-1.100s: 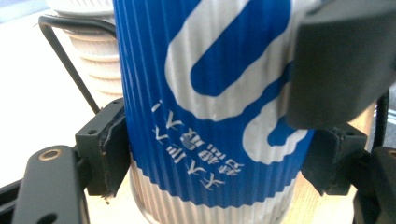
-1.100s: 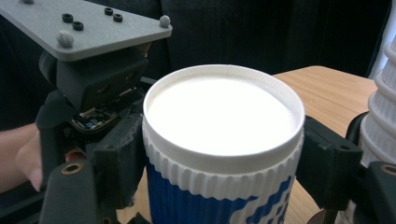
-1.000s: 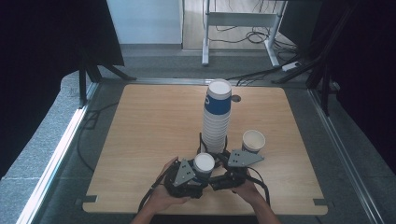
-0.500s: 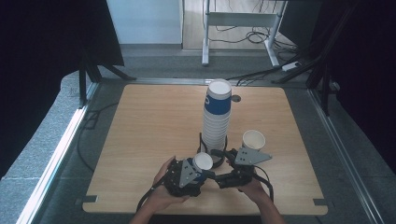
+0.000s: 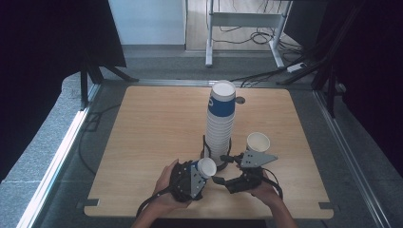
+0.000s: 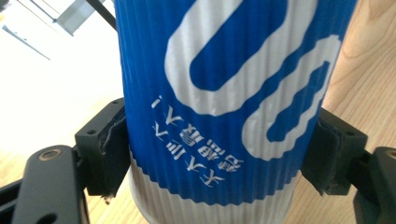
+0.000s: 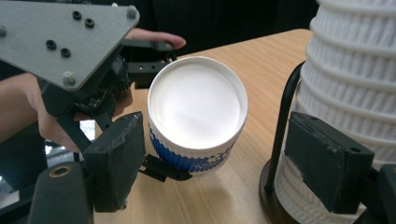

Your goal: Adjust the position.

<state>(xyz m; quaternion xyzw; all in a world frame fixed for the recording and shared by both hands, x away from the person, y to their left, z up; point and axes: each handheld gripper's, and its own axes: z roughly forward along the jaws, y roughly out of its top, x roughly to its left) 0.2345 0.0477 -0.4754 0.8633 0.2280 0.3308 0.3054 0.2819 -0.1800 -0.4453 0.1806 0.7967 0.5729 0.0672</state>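
While the left gripper point(image 5: 203, 172) clamps the blue cup point(image 6: 224, 102), hiding its rim, the right gripper point(image 5: 227, 172) gapes empty, opening.

Overhead forward-down, two close jaw-level views, sharing blue cup point(image 5: 205, 167)

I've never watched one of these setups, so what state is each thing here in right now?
Blue cup: clamped in the left claw, tilted off the table.
Right claw: open, nothing between its pads; its jaws have just been opening.
Cup stack: upright in its black holder.
Single white cup: upright, mouth up, on the table.
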